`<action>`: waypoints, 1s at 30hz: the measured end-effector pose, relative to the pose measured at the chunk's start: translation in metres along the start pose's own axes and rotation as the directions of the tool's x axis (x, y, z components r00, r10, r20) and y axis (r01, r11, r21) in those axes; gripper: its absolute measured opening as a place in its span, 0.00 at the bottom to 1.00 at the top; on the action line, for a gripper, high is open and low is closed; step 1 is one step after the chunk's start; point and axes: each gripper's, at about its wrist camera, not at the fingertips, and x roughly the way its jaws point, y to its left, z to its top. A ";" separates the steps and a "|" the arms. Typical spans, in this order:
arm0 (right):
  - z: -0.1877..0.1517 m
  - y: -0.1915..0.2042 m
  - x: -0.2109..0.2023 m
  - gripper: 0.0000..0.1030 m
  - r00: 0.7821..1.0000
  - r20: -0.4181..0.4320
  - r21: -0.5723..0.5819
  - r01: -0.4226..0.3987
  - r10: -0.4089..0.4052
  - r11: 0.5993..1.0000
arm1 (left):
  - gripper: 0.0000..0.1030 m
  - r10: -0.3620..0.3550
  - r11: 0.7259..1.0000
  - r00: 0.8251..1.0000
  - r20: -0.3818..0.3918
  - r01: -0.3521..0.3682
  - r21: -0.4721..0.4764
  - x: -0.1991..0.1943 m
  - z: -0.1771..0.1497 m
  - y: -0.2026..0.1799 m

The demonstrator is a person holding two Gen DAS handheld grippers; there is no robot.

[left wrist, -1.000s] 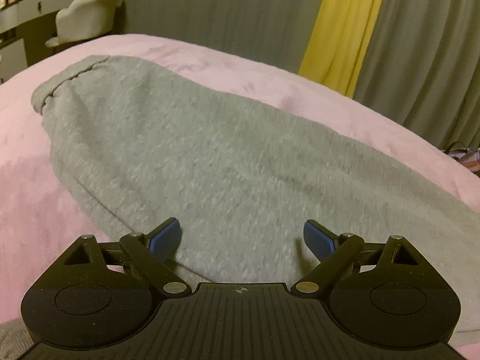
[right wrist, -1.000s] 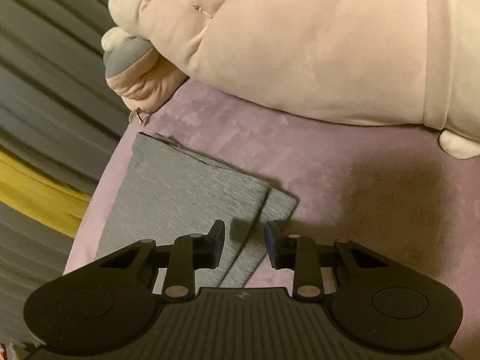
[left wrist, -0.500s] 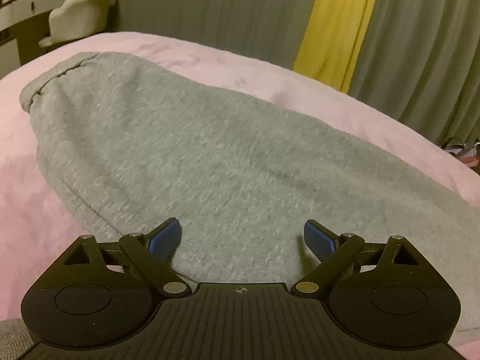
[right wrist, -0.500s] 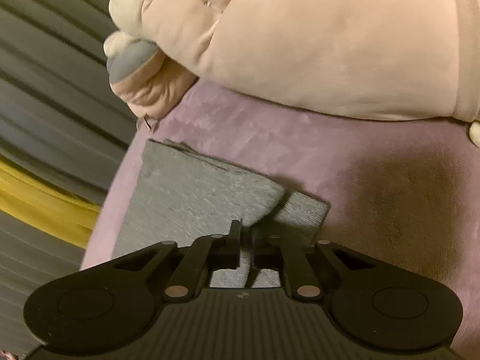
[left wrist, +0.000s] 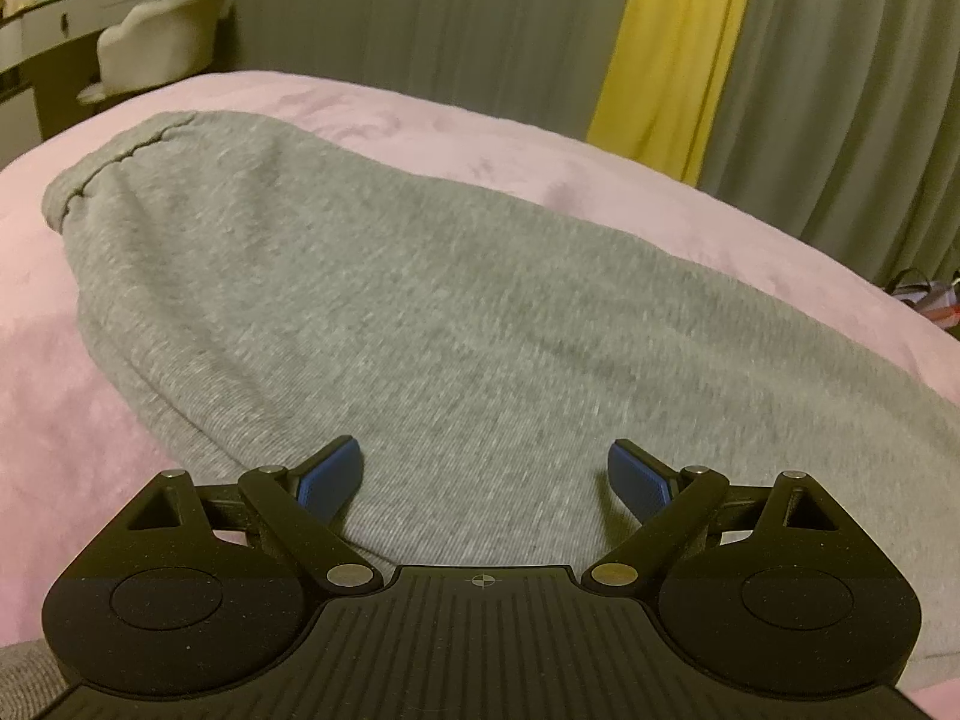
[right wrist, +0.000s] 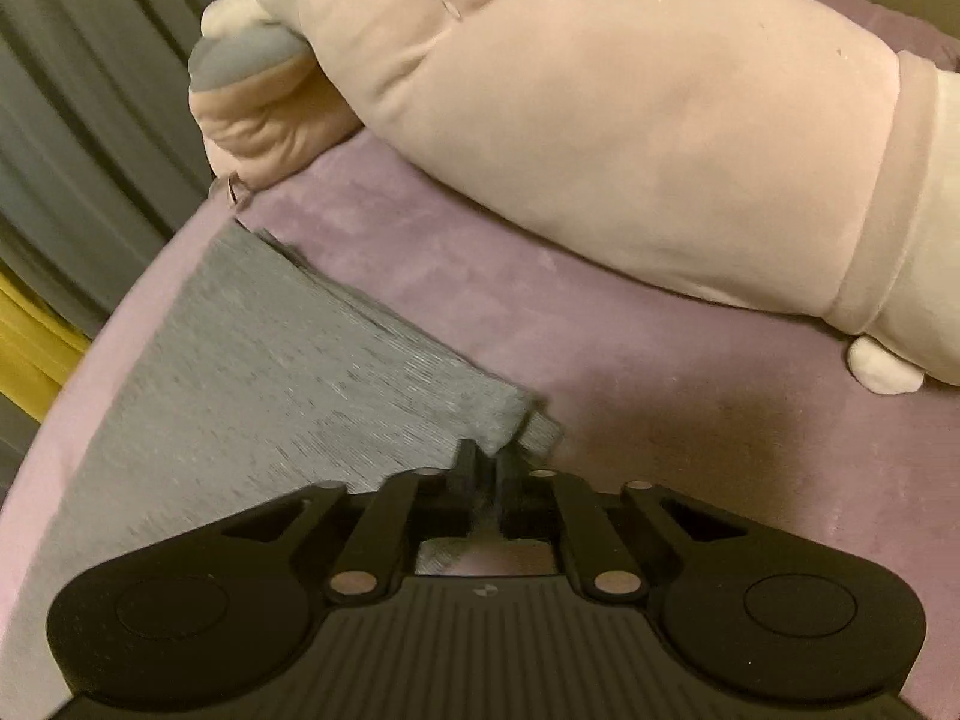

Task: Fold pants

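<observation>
Grey sweatpants point(left wrist: 420, 300) lie flat on a pink bed cover point(left wrist: 54, 420), waistband end at the far left. My left gripper point(left wrist: 485, 474) is open just above the near part of the pants, blue pads apart. In the right wrist view the leg ends of the pants point(right wrist: 270, 384) lie stacked near the bed's edge. My right gripper point(right wrist: 487, 465) is shut on the hem corner of the pant legs, cloth pinched between the fingers.
A large pink plush toy point(right wrist: 630, 120) lies across the bed behind the leg ends. Grey curtains with a yellow strip point(left wrist: 678, 48) hang past the bed. A dresser and a pale chair point(left wrist: 162, 36) stand at the far left.
My right gripper closed on the hem corner of the pant legs and shifted slightly. My left gripper stayed open, the view drifting a little over the pants.
</observation>
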 end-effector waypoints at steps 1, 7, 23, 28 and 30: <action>0.000 -0.003 -0.004 0.31 1.000 0.011 0.015 0.004 -0.004 1.000 | 0.91 0.002 1.000 1.000 -0.001 -0.002 0.000 0.001 0.000 0.000; 0.007 -0.039 0.004 0.59 0.984 -0.050 0.188 -0.158 0.170 0.969 | 0.91 0.024 0.999 1.000 -0.003 -0.023 0.029 0.006 -0.001 -0.005; 0.012 -0.027 0.032 0.21 0.964 -0.036 0.251 -0.248 0.265 0.936 | 0.91 -0.005 1.000 1.000 0.012 0.005 0.010 0.002 -0.001 -0.004; 0.013 -0.022 0.034 0.22 0.966 -0.030 0.258 -0.241 0.257 0.936 | 0.91 0.004 1.000 1.000 0.009 -0.005 0.023 0.003 -0.001 -0.006; 0.015 -0.014 0.030 0.14 0.974 -0.022 0.201 -0.215 0.224 0.956 | 0.91 0.003 1.000 1.000 0.009 -0.003 0.023 0.003 -0.001 -0.006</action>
